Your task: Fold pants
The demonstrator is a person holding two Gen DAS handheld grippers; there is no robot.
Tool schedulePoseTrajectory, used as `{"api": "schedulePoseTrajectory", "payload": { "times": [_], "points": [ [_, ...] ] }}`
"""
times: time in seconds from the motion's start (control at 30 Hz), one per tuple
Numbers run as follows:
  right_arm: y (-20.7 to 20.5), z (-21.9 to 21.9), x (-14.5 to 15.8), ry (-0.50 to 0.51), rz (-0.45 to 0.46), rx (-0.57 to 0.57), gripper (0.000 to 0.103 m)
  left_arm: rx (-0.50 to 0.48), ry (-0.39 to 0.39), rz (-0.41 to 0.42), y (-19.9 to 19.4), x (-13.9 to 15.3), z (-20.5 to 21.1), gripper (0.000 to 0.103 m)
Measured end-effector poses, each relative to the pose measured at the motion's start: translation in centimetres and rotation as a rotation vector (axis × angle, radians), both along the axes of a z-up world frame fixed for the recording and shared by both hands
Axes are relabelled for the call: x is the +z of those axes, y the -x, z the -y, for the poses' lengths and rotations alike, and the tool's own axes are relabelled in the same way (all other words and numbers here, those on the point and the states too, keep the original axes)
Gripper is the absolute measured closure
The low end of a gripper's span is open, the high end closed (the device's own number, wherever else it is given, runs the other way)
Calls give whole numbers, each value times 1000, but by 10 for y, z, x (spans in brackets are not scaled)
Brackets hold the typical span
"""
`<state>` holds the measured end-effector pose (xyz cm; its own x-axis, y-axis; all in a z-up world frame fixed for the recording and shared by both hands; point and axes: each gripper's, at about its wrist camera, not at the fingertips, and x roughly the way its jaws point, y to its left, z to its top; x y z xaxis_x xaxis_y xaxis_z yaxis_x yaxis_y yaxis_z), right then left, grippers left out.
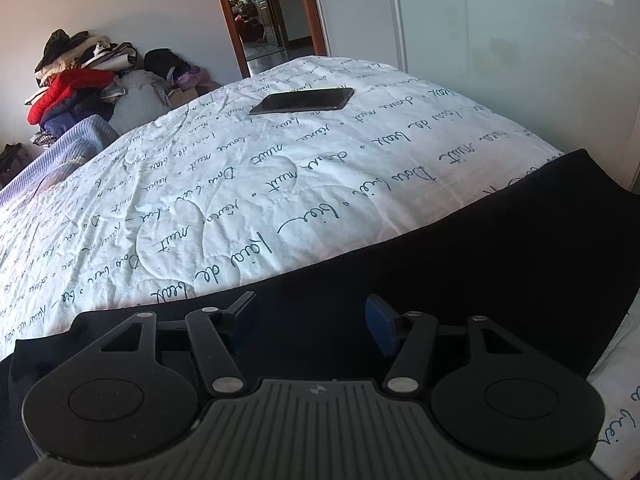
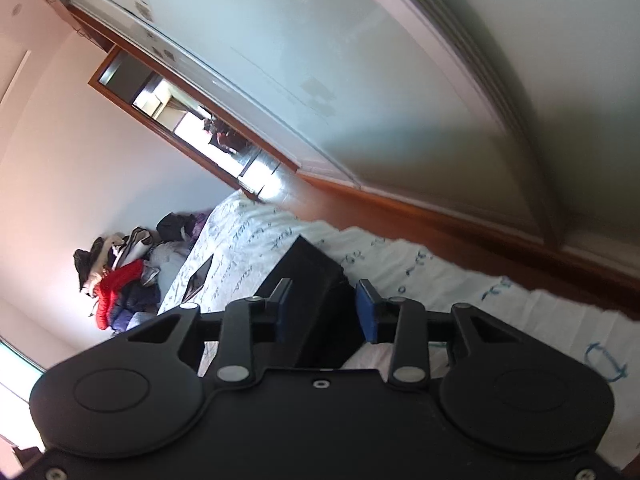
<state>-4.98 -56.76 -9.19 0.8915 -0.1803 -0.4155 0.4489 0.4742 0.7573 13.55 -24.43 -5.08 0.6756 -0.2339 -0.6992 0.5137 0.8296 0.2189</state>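
the left gripper (image 1: 308,322) hangs low over the pants (image 1: 460,264), its jaws spread with nothing between the blue pads (image 1: 382,326), only black cloth beneath them. the right gripper (image 2: 322,312) is rolled well over, so its view is tilted; its jaws stand apart too, and dark fabric shows through the gap, but the pads do not look pressed on it. the pants (image 2: 316,280) lie as a flat black band along the near edge of the bed (image 1: 240,184), and in the right view they look like a fairly neat rectangle, so a fold may already be in. judging from that, the step in hand is to take a fresh hold for the next fold. to do it well, each gripper should come down on an edge or corner rather than the middle of the cloth, pinch all the layers together and not just the top one, and the two should lift evenly so the band does not twist. keep the cloth low and carry it over in one smooth pass, lining edge to edge before letting go. farther up the quilt lies a phone (image 1: 304,101), well clear of the pants, so it need not be touched. beyond the bed a pile of clothes (image 1: 76,80) sits against the wall beside the doorway (image 1: 266,12).
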Motion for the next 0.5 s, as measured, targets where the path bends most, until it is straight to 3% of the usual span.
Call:
{"api": "schedulePoseTrajectory", "payload": {
  "times": [0.07,0.17,0.33,0.4,0.5],
  "points": [
    [6,2,-4,-18,-15,-23,66,-5,-8,1,1,-1,1,40],
    [15,0,0,104,-163,-62,71,-16,-18,9,5,-2,1,39],
    [10,-16,6,236,-275,39,77,-18,-27,3,5,-4,2,37],
    [7,-19,10,298,-280,71,77,-16,-22,-5,5,-3,3,37],
    [-5,-17,12,293,-256,102,77,-24,-19,-10,7,-3,4,37]
  ]
}}
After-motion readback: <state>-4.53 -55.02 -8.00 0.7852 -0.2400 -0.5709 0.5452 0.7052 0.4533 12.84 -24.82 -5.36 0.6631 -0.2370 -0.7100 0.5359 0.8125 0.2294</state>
